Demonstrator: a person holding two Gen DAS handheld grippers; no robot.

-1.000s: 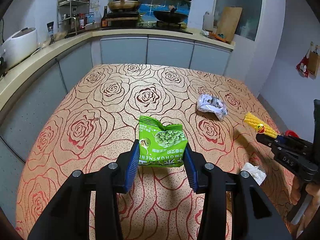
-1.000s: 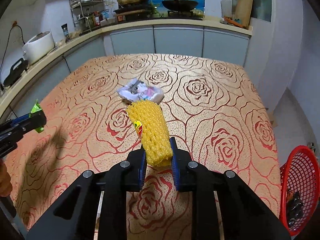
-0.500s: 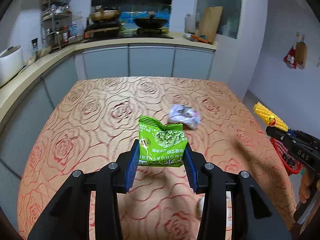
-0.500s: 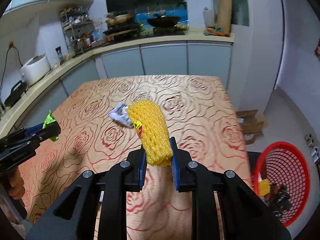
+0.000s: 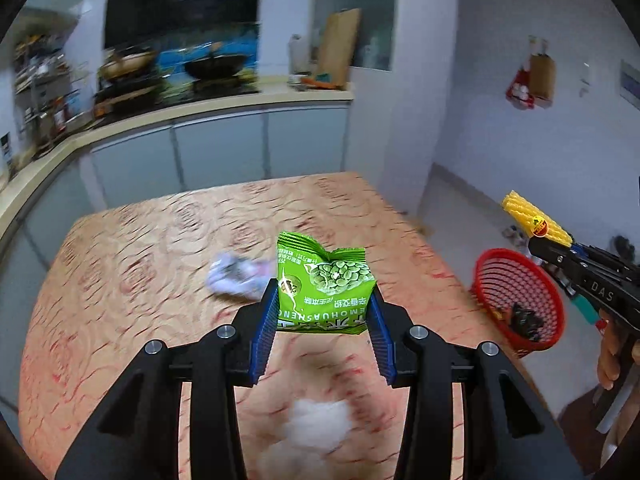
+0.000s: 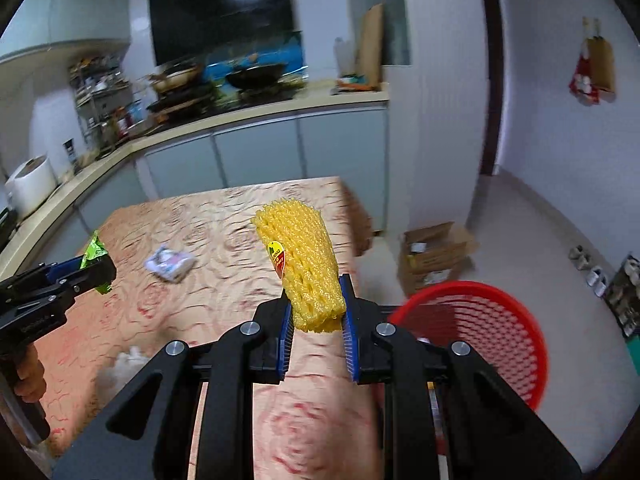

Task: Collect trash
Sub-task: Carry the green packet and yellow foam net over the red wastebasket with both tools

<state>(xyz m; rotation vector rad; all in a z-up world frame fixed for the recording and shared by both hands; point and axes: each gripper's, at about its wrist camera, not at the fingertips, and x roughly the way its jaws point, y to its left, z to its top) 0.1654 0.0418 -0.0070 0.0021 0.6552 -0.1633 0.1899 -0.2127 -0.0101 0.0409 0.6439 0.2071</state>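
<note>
Left gripper clamps a green snack bag, right gripper a yellow foam net; neither is binned. The red basket stands off the table's right edge, already holding scraps. A wrapper and probably a tissue remain on the table.

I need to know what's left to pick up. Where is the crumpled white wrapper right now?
The crumpled white wrapper lies mid-table on the rose-patterned tablecloth, just left of and beyond the green snack bag in the left wrist view.
</note>
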